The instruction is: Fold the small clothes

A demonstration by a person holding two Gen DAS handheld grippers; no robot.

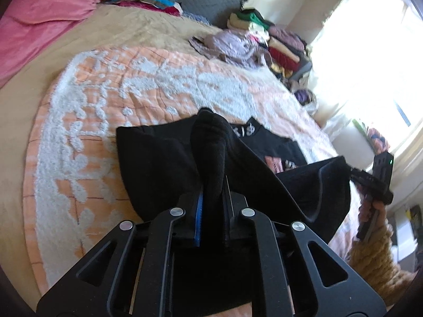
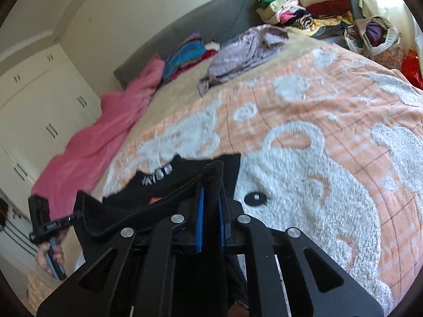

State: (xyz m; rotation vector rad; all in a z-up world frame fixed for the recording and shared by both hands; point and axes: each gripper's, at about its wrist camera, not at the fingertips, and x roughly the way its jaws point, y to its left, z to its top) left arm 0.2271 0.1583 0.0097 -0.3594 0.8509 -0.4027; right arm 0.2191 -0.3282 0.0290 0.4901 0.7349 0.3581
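Note:
A small black garment point(image 1: 164, 158) with white lettering and a pink print is stretched between both grippers above the bed. My left gripper point(image 1: 212, 182) is shut on a bunched fold of it. My right gripper point(image 2: 211, 187) is shut on the opposite corner of the black garment point(image 2: 169, 182). Part of the garment lies on the orange and white blanket point(image 1: 148, 84). The right gripper shows at the right edge of the left wrist view point(image 1: 351, 171); the left gripper shows at the left edge of the right wrist view point(image 2: 76, 216).
A crumpled lilac garment point(image 2: 246, 50) lies further up the bed. A pink blanket point(image 2: 103, 137) and striped folded clothes point(image 2: 185, 55) lie near the grey headboard point(image 2: 201, 18). A pile of clothes point(image 2: 312, 5) and a bag point(image 2: 375, 37) sit beside the bed. White cupboards point(image 2: 34, 121) stand to the left.

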